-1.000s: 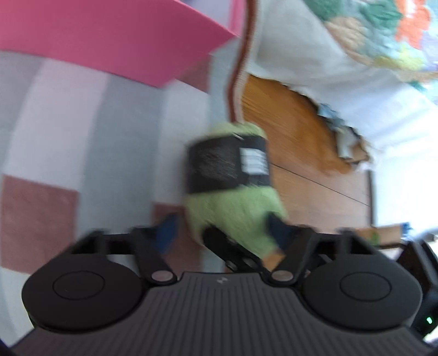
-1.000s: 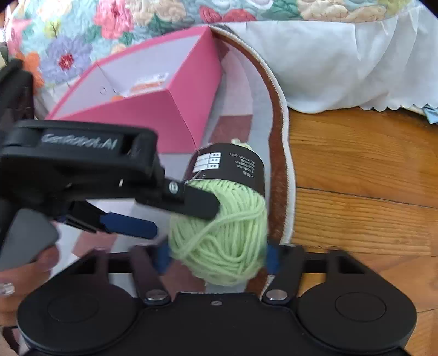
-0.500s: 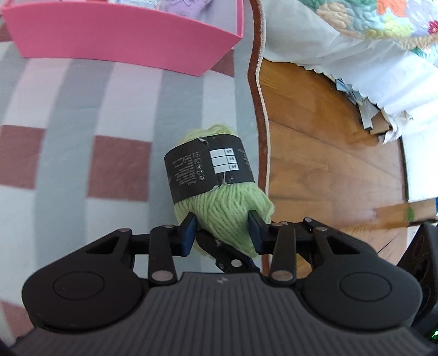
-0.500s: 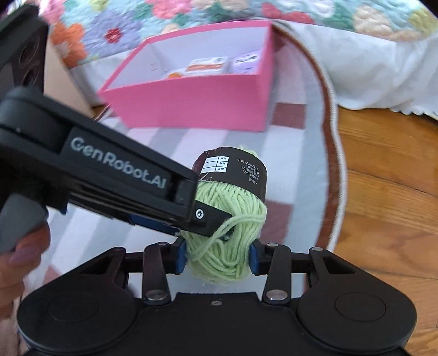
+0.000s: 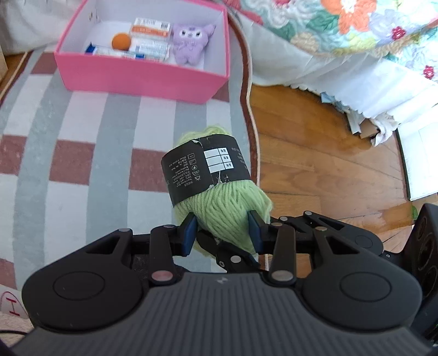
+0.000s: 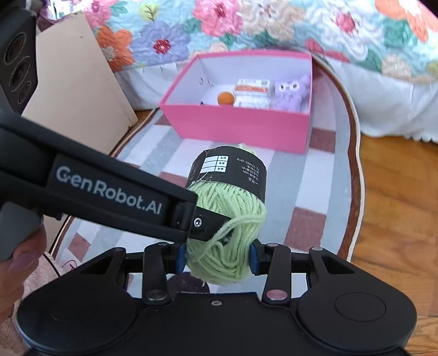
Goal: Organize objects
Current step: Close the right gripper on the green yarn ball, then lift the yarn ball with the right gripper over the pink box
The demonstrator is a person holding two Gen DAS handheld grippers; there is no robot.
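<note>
A green yarn ball (image 5: pixel 219 197) with a black paper band is held in the air above the rug by both grippers. My left gripper (image 5: pixel 221 230) is shut on its near end. My right gripper (image 6: pixel 217 257) is shut on the same yarn ball (image 6: pixel 230 219); the left gripper's arm crosses the right wrist view from the left. A pink box (image 5: pixel 142 74) stands on the rug ahead, also in the right wrist view (image 6: pixel 235 128). It holds an orange ball (image 5: pixel 121 41), a purple plush toy (image 5: pixel 191 43) and small cartons (image 5: pixel 150 28).
A checked rug (image 5: pixel 82 153) with a brown border lies on the wooden floor (image 5: pixel 314 153). A bed with a flowered quilt (image 6: pixel 246 24) and white skirt stands behind the box. A beige board (image 6: pixel 76 90) leans at the left.
Both grippers have lifted the yarn ball higher and turned toward the pink box, so its inside now shows. Both stay shut on the yarn.
</note>
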